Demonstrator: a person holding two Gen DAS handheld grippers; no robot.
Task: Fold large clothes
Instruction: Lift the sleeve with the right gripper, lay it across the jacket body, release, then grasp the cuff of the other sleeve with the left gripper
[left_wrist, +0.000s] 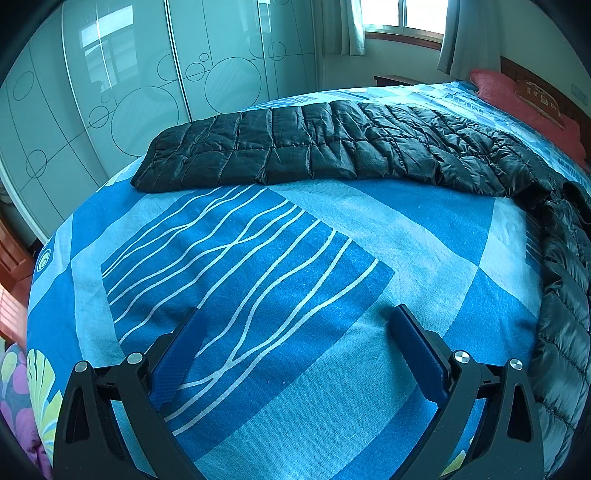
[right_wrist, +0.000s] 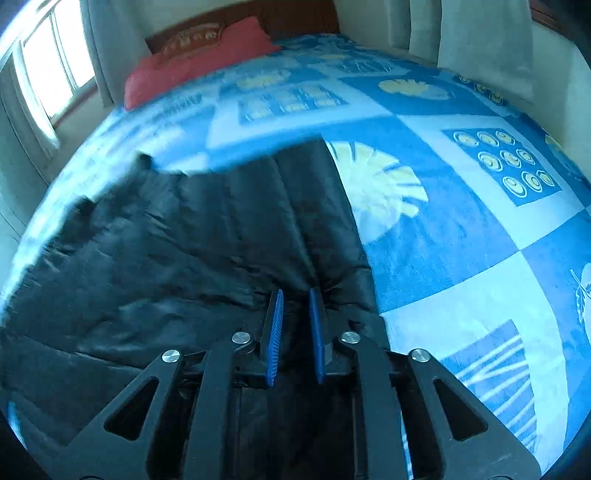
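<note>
2 grippers (left_wrist: 295, 332) (right_wrist: 295, 299), 1 blk jacket (left_wrist: 295, 147), 1 bed (left_wrist: 332, 369)

1. Left gripper (left_wrist: 295, 347): matte black linkage arms, each with a triangular cut-out; pairs of round silver pivot screws at 8 and 4 o'clock of the left wrist view.
2. Fingers (left_wrist: 419, 354) faced with flat royal-blue rectangular pads, finely ribbed.
3. Right gripper (right_wrist: 296, 325): same black frame, same triangular openings, four silver pivot screws in a shallow arc.
4. Its pads (right_wrist: 275, 332) blue, thin, edge-on, ridged along the inner face.
5. No cables, markings or sleeves in sight.
</note>
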